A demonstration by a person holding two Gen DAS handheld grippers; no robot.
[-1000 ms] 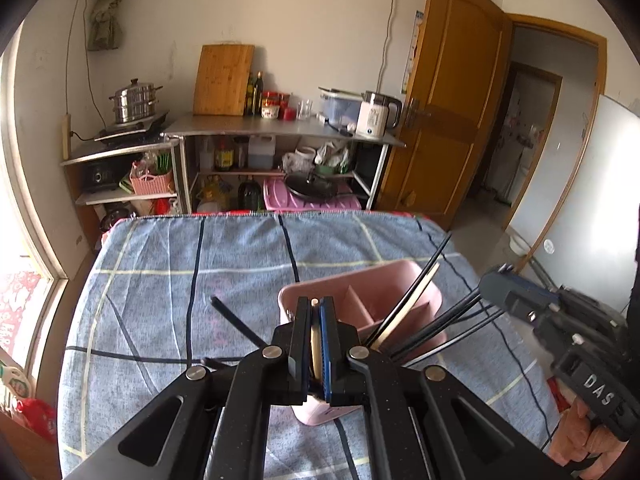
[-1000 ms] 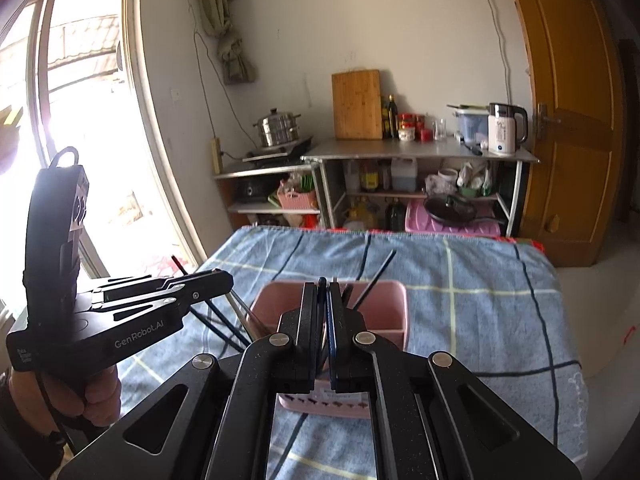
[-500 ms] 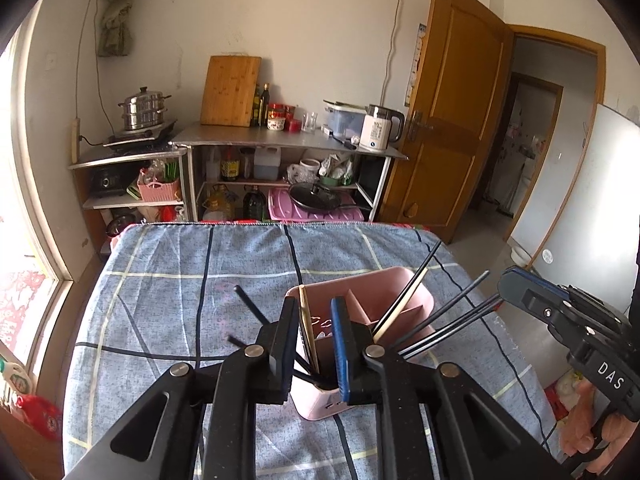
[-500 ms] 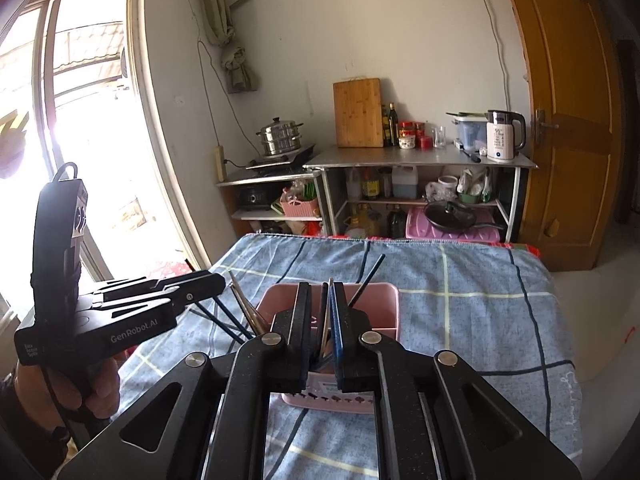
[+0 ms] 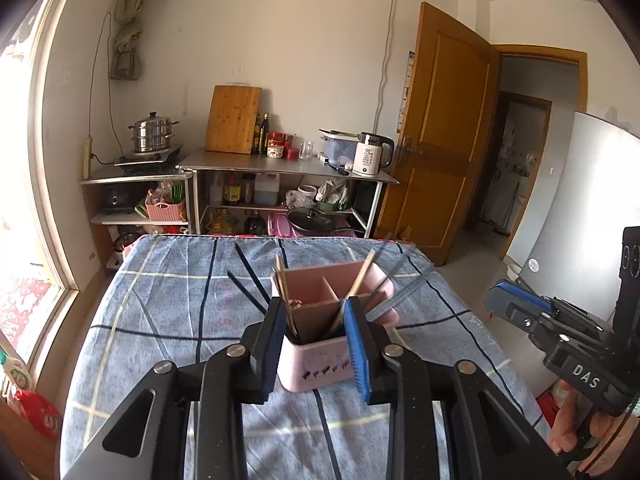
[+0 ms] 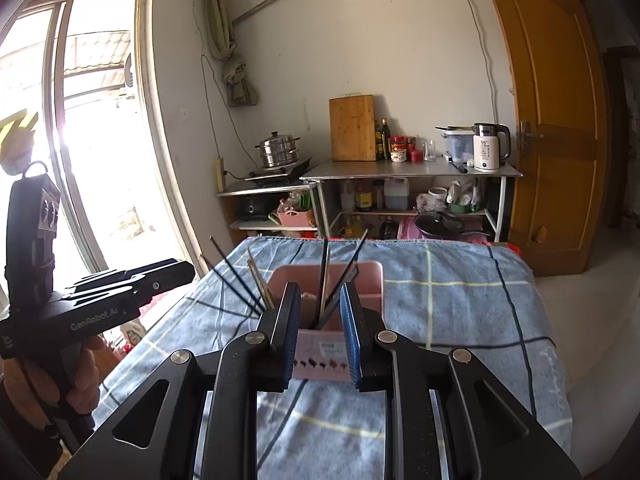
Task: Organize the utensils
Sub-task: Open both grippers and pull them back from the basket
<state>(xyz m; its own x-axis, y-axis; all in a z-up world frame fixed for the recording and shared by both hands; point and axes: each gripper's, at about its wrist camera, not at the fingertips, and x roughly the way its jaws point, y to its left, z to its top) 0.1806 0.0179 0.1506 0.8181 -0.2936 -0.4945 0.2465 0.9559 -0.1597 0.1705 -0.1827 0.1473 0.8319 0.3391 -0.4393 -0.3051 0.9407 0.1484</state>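
A cutting board (image 5: 233, 119) and kettle (image 5: 371, 154) are seen behind. Chopsticks (image 6: 240, 280) are held in the pink holder (image 5: 320, 344) on the bench (image 5: 160, 304). Both grippers' fingers (image 5: 270, 344) (image 6: 287, 330) are spread apart, grasping nothing.

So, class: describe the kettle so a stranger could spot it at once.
Find the steel counter against the far wall, beside the wooden door. At its door end stands the kettle: the only white, black-handled jug, taller than the jars nearby.
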